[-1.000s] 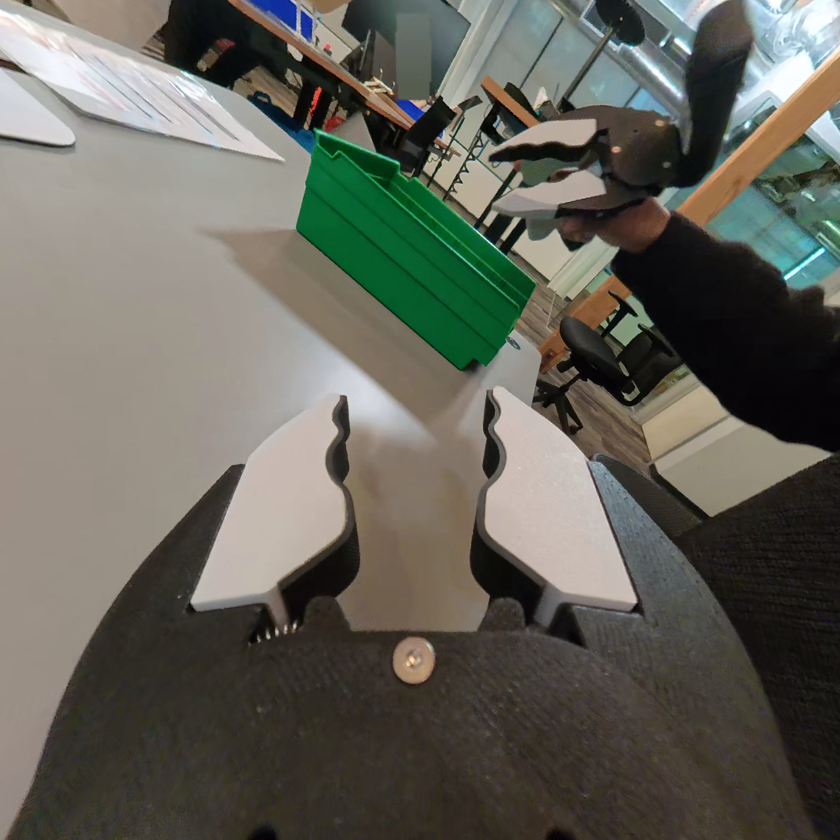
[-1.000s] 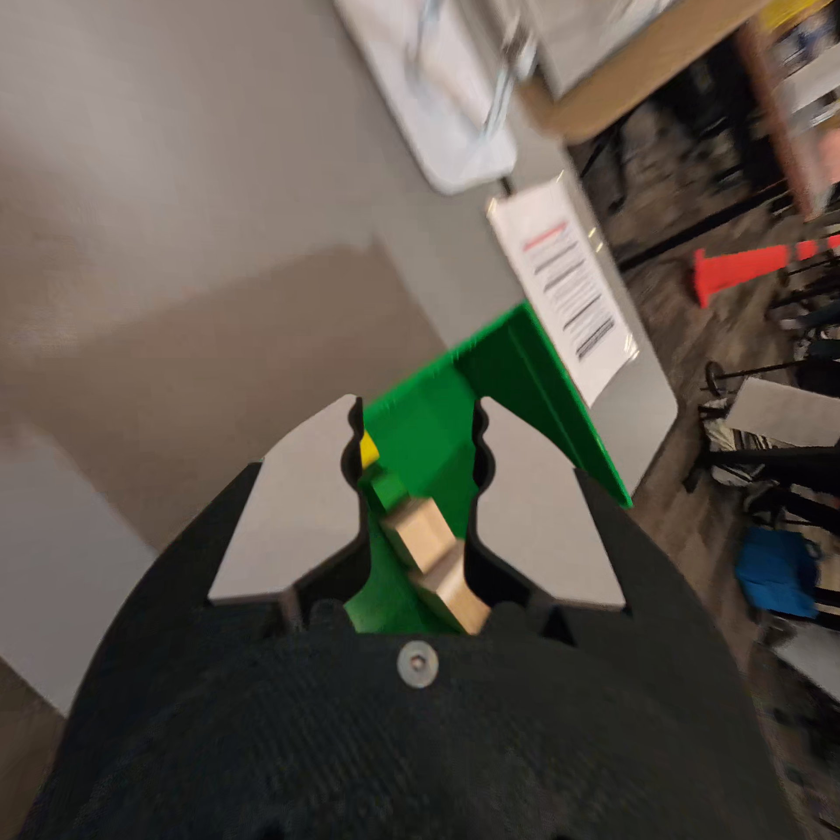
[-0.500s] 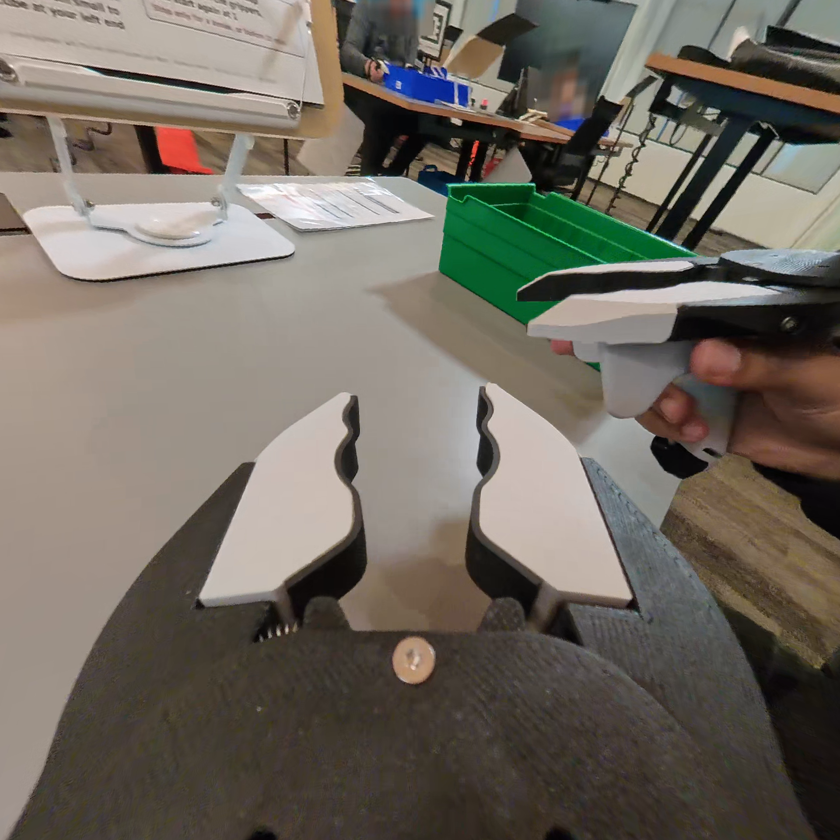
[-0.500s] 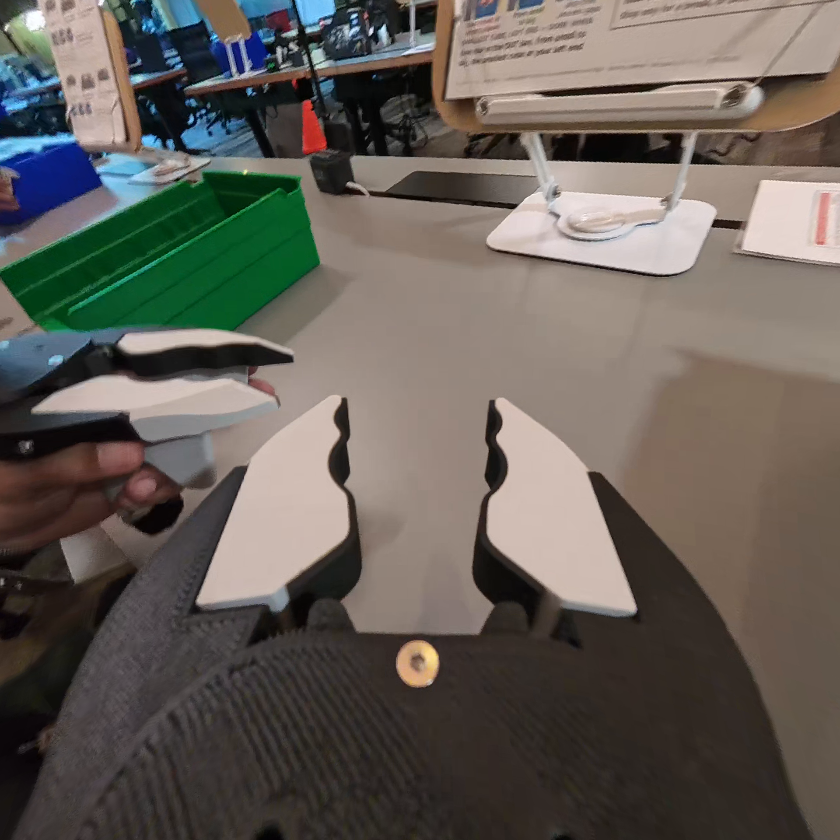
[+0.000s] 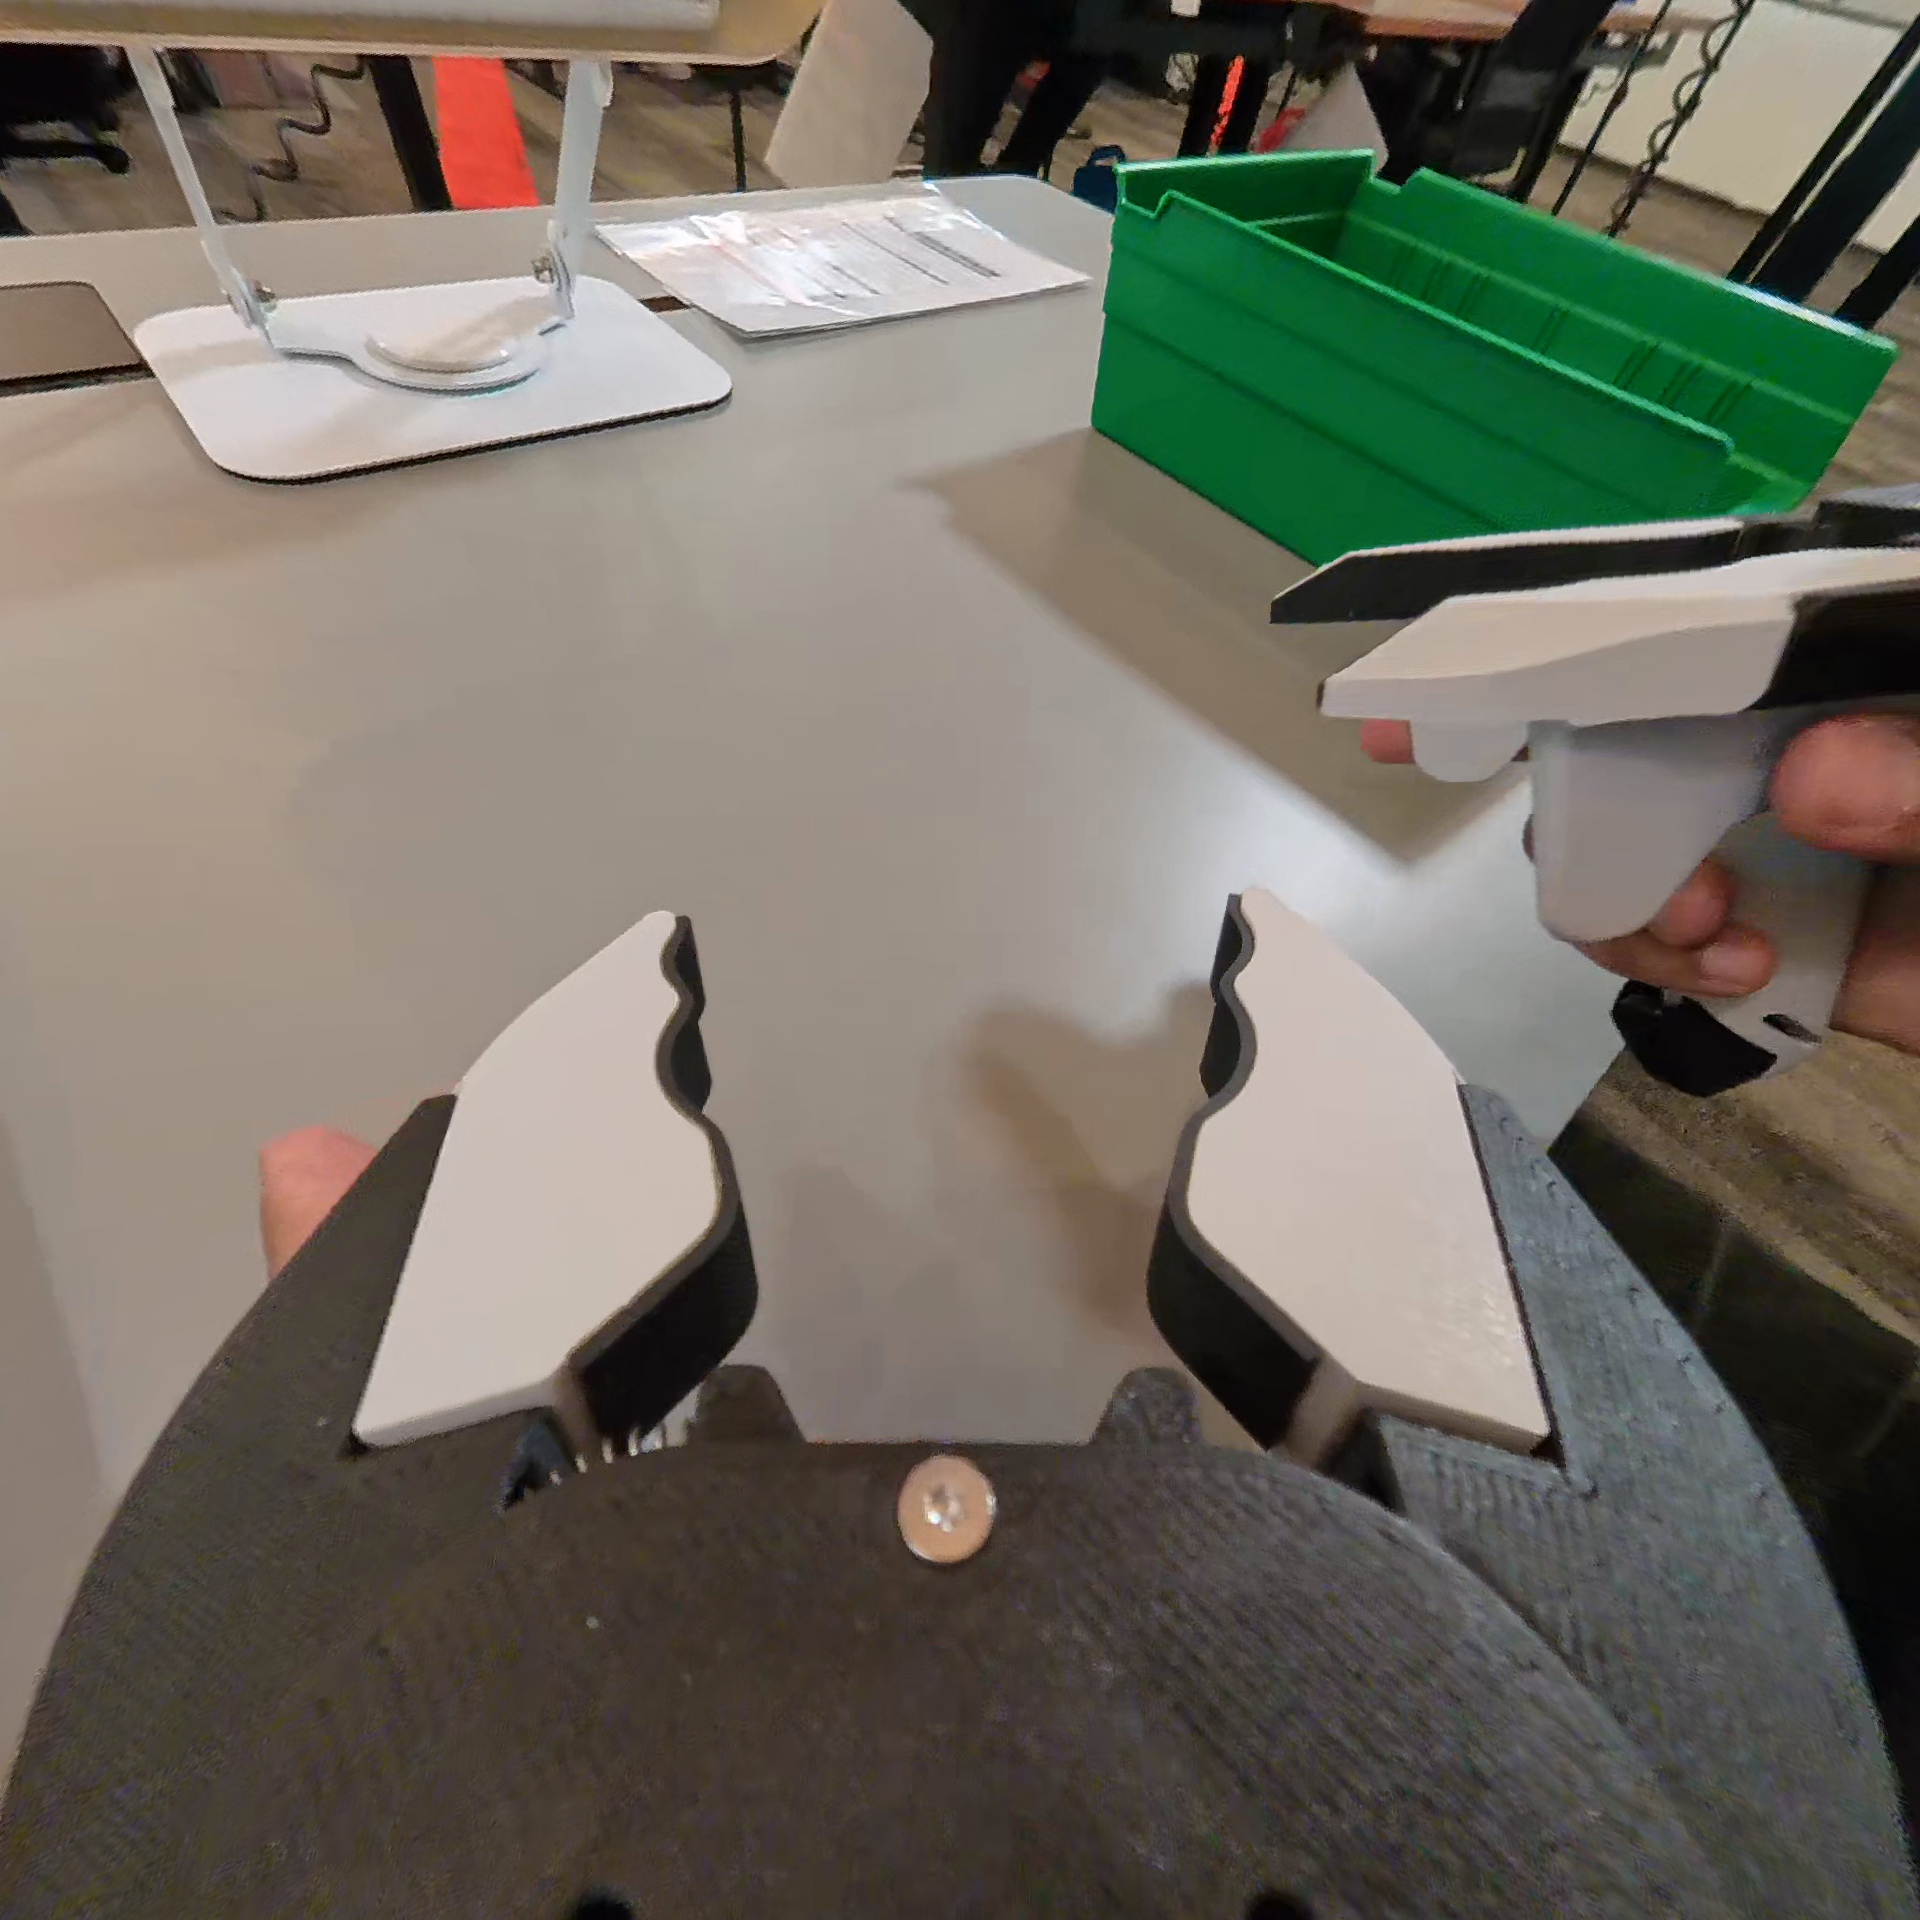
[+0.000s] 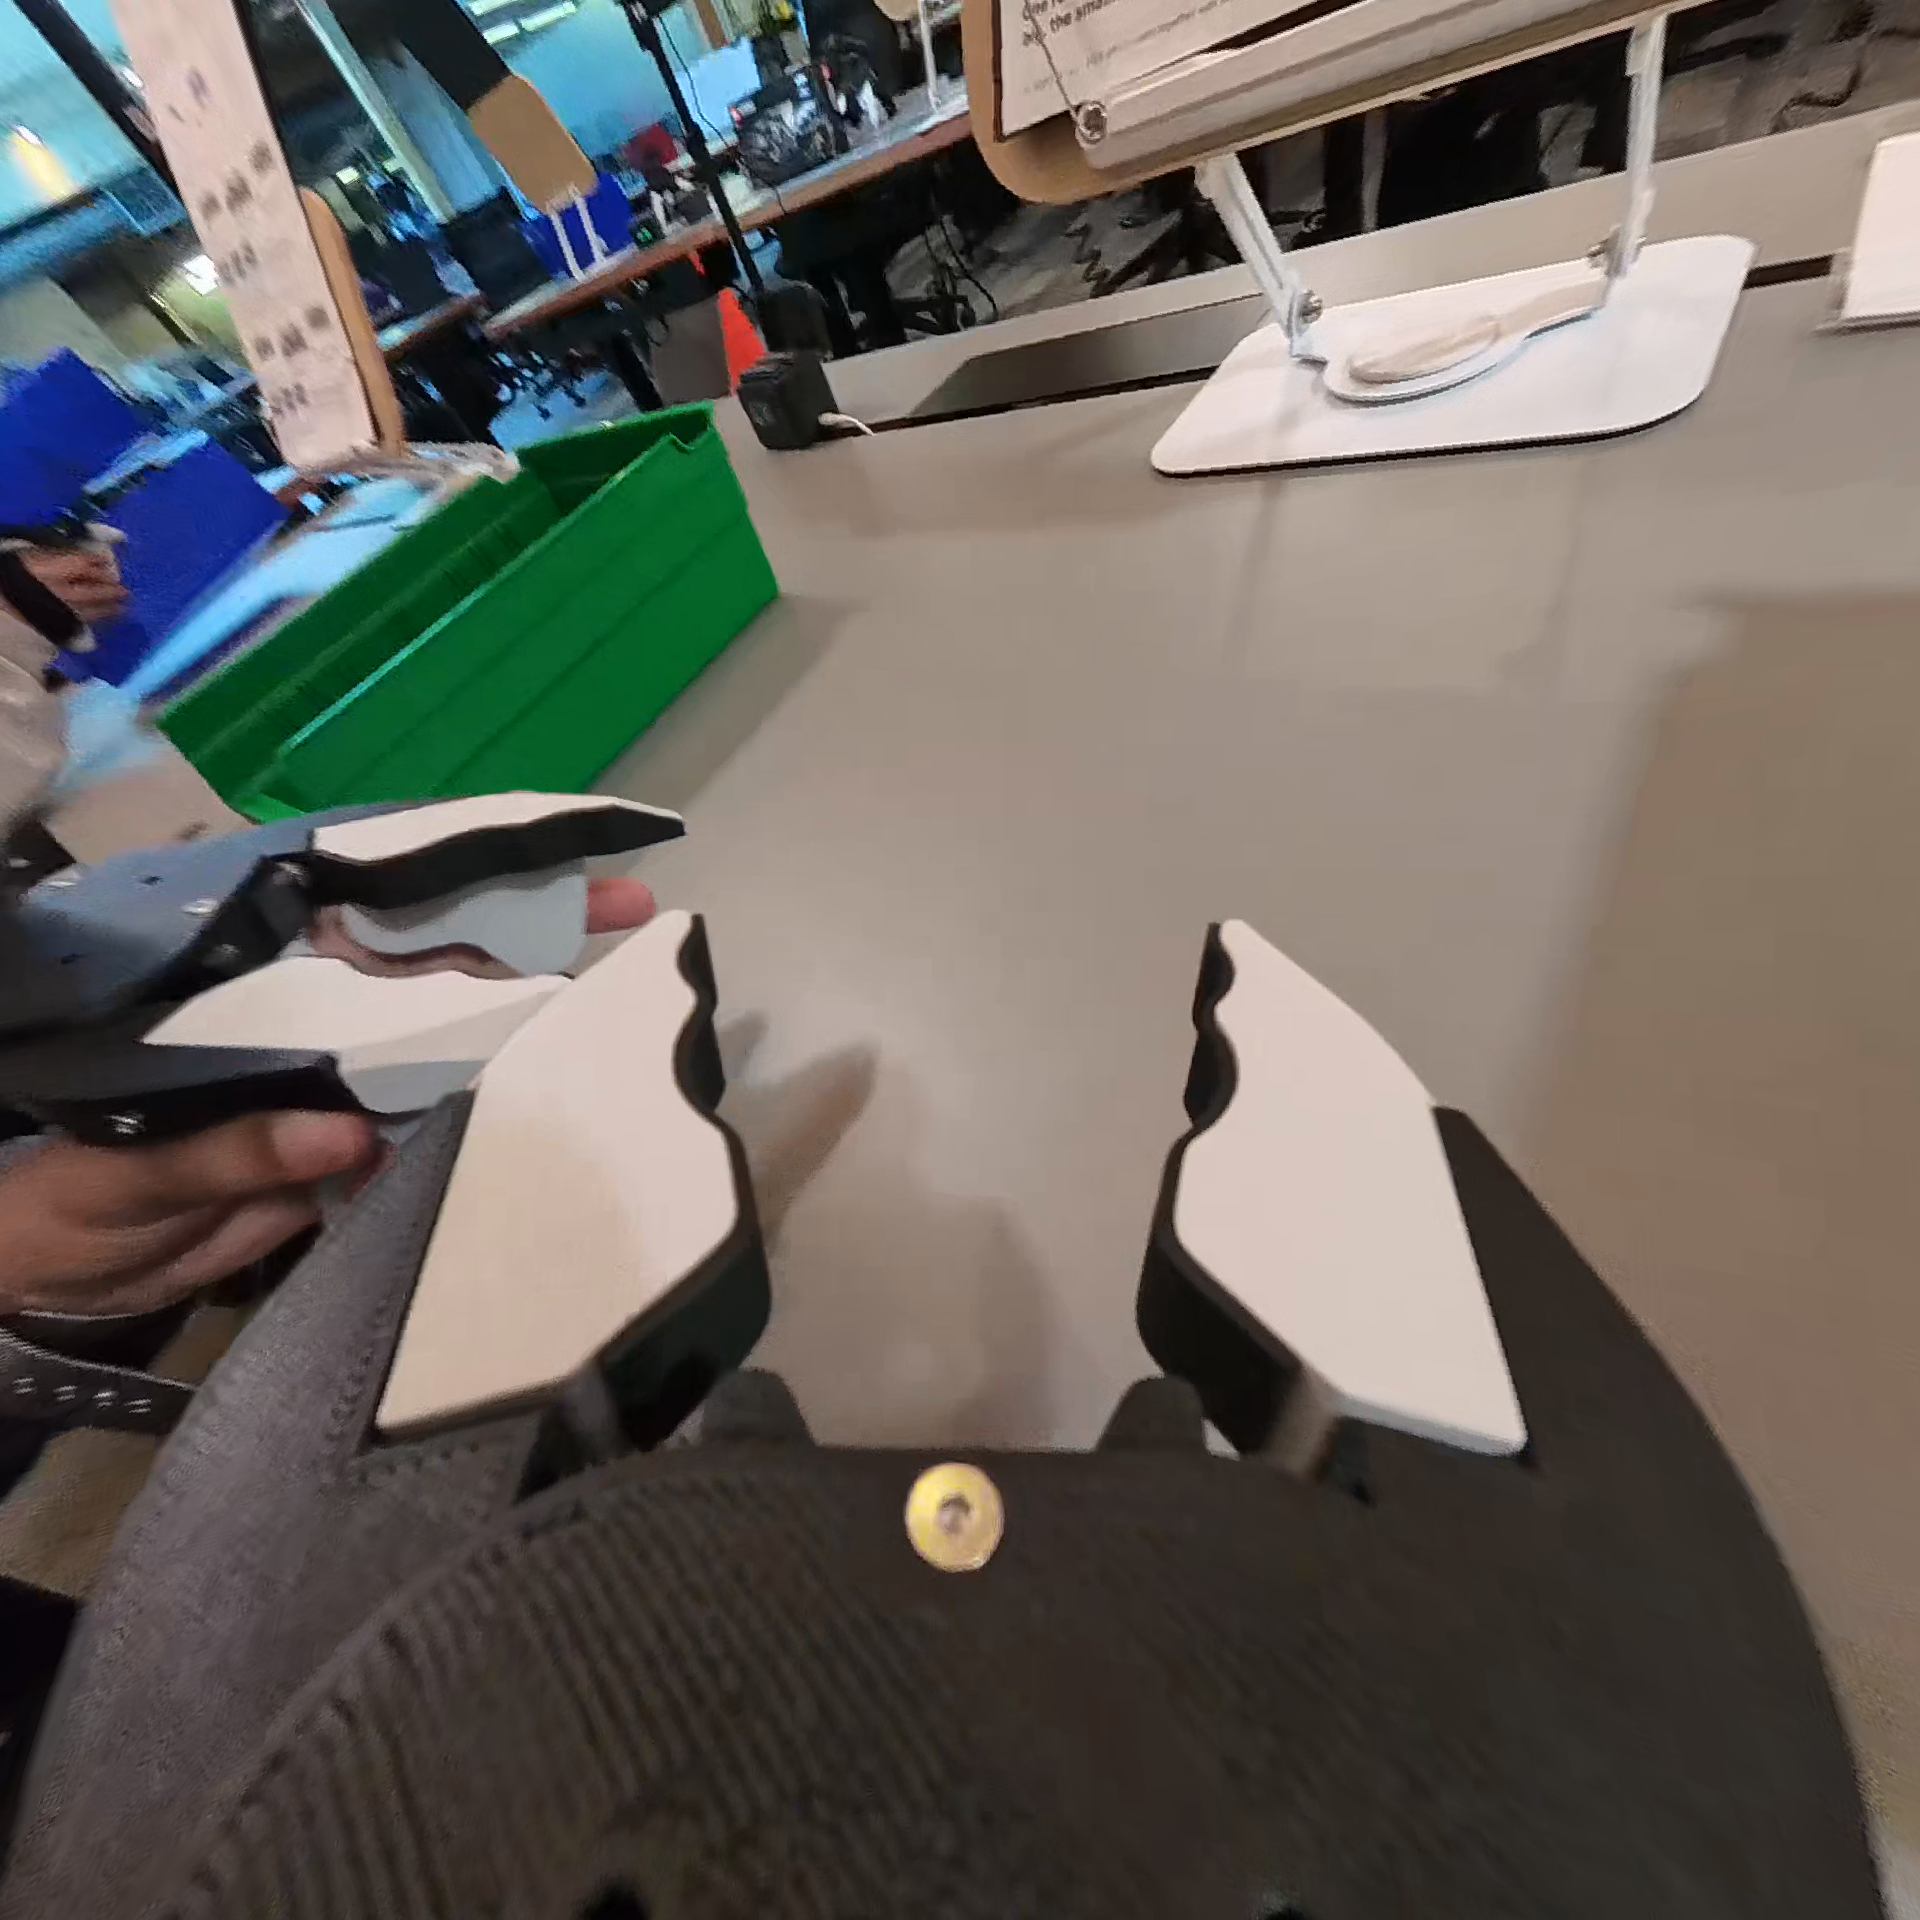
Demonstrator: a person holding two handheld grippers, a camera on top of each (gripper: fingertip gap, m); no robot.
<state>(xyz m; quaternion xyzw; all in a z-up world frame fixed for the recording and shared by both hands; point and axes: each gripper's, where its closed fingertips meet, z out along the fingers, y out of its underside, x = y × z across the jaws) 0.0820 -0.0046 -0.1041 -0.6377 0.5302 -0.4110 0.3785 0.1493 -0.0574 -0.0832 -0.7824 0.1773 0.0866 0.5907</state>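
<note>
Looked out over a broad grey counter (image 5: pixel 644 665), bare across its middle, seen from both wrist views. Found one green bin (image 5: pixel 1455 343) on the counter's right side in the left wrist view, long and open-topped with ribbed inner walls, contents hidden by its near wall. Found a second green bin (image 6: pixel 488 634) on the left side in the right wrist view, likewise open-topped, contents not clear through the blur. Noted at the far middle a white stand base (image 5: pixel 436 374) with two slanted legs carrying a board above it, and just beside that base a printed sheet in a clear sleeve (image 5: pixel 842 260) lying flat. Saw a small black box (image 6: pixel 787 407) with a white cable at the counter's far edge, near the corner of the second bin. Spotted an orange cone (image 5: pixel 483 104) on the floor beyond the counter. Held the left gripper (image 5: pixel 951 966) low over bare counter near the front edge, jaws spread wide, nothing between them, a fingertip showing at its left flank. Held the right gripper (image 6: pixel 951 977) also over bare counter, jaws equally wide and empty, well apart from both bins. Caught each gripper in the other's view as well, gripped by a bare hand (image 5: pixel 1808 831) around a white handle, the two tools side by side and close, not touching.
</note>
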